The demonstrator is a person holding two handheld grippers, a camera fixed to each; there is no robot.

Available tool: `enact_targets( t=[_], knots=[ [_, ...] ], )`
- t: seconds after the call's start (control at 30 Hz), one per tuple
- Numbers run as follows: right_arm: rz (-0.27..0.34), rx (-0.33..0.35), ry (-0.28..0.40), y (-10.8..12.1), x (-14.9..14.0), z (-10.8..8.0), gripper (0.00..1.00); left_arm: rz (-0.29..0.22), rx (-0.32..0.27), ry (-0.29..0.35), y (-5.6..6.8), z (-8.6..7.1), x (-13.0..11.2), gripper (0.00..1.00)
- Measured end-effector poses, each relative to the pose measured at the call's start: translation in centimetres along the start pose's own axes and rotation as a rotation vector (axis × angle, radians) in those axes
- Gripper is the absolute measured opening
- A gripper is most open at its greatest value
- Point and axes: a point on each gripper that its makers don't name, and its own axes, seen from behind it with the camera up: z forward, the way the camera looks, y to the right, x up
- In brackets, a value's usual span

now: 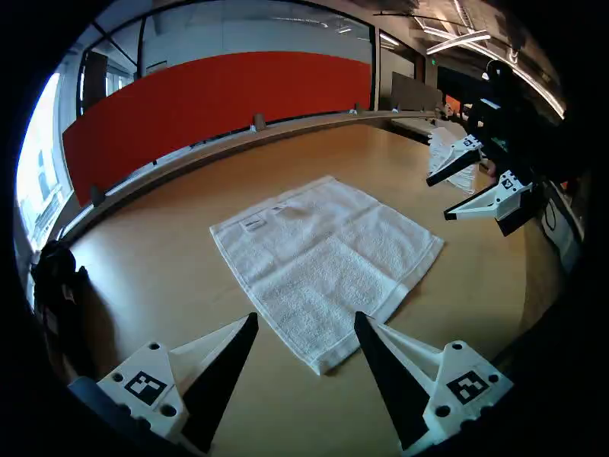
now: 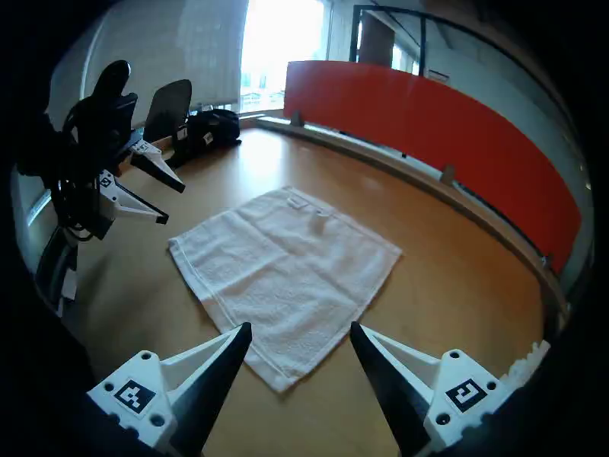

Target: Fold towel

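Towel (image 1: 327, 259) lies flat on table (image 1: 152, 266) (no fold yet). Left gripper (image 1: 304, 316) & right gripper (image 2: 299, 326): both spread, empty, each near a corner. Pre-grasp approach, prob.; next needs corner pinches.

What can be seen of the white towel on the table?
The white towel is terry cloth, roughly square, with flat woven bands along its hems and a small tag near the far edge. It lies spread flat on the wooden table, one corner toward each camera. Only the table touches it.
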Motion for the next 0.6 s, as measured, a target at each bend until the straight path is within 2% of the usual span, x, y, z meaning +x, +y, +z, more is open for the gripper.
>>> enact_targets(
  t=[0.6],
  knots=[
    [-0.003, 0.04, -0.12, -1.1, -5.8, 2.3, 1.0, 0.015, -0.047, -0.098, 1.5, 2.9, -3.9, 0.94]
  ],
)
